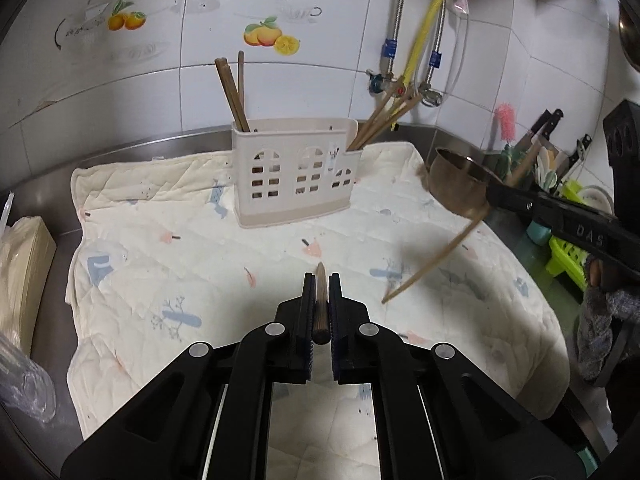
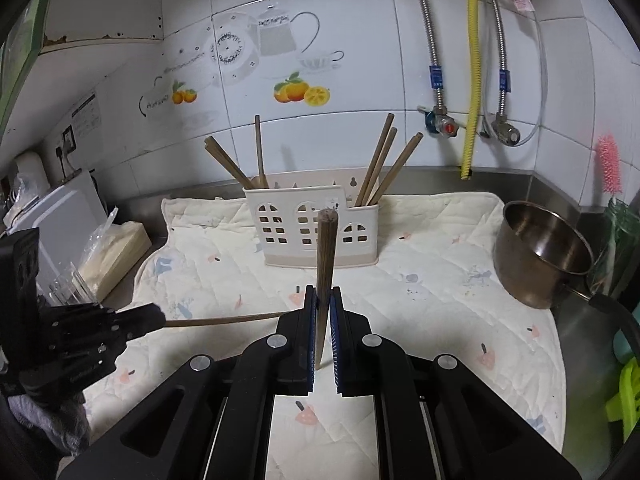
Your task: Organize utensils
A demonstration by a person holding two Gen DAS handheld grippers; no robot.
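A cream utensil holder (image 1: pixel 296 172) stands at the back of the quilted mat (image 1: pixel 168 264), with brown chopsticks in its left end (image 1: pixel 234 96) and right end (image 1: pixel 384 116). It also shows in the right wrist view (image 2: pixel 312 224). My left gripper (image 1: pixel 321 284) is shut on a dark brown chopstick (image 1: pixel 321 304) lying along its fingers, above the mat in front of the holder. My right gripper (image 2: pixel 323 300) is shut on another chopstick (image 2: pixel 326 256) that stands almost upright. In the left wrist view the right gripper (image 1: pixel 496 196) holds its chopstick (image 1: pixel 432 258) slanting down to the mat.
A steel saucepan (image 2: pixel 540 256) sits at the mat's right edge. A green rack (image 1: pixel 572 252), knives and a pink brush (image 2: pixel 608 164) are to the right. A tissue pack (image 2: pixel 116 252) and clear plastic cups (image 1: pixel 24 384) are on the left. Hoses and valves (image 2: pixel 444 124) hang on the tiled wall.
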